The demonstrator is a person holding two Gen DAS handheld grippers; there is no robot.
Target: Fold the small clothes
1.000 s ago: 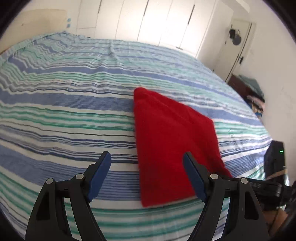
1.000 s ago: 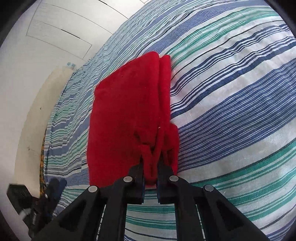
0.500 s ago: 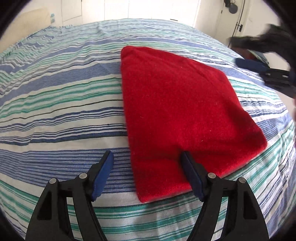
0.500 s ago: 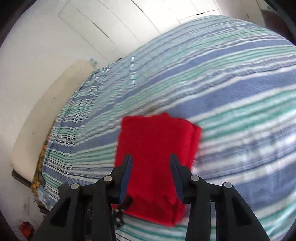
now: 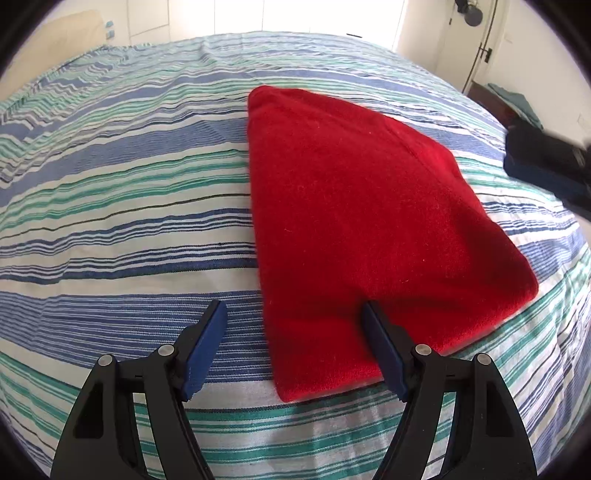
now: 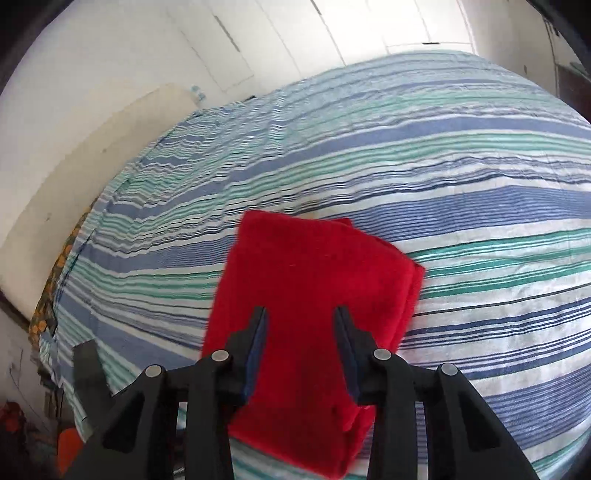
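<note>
- We see a folded red garment (image 5: 362,221) lying flat on a bed covered with a blue, green and white striped bedspread (image 5: 122,206).
- In the left wrist view, the garment sits right of centre, with its narrow corner pointing toward the far side of the bed and its near edge close to the bed's near edge.
- The left tool (image 5: 293,325) has its jaws spread wide and grips nothing. Its right blue pad (image 5: 382,350) shows in front of the garment's near part; its left pad (image 5: 205,345) shows in front of bare bedspread. We cannot tell whether either pad touches the fabric.
- The right tool (image 6: 300,332) is above the same red garment (image 6: 314,280), jaws spread apart and holding nothing; red cloth shows in the gap between them.
- In the right wrist view, stacked layers are visible along the garment's right edge.
- A dark, blurred shape at the right edge of the left wrist view is the right tool (image 5: 546,162), apart from the garment.
- White cupboard doors (image 5: 295,18) stand beyond the bed, and a cream headboard (image 6: 92,162) runs along one side of the bed.
</note>
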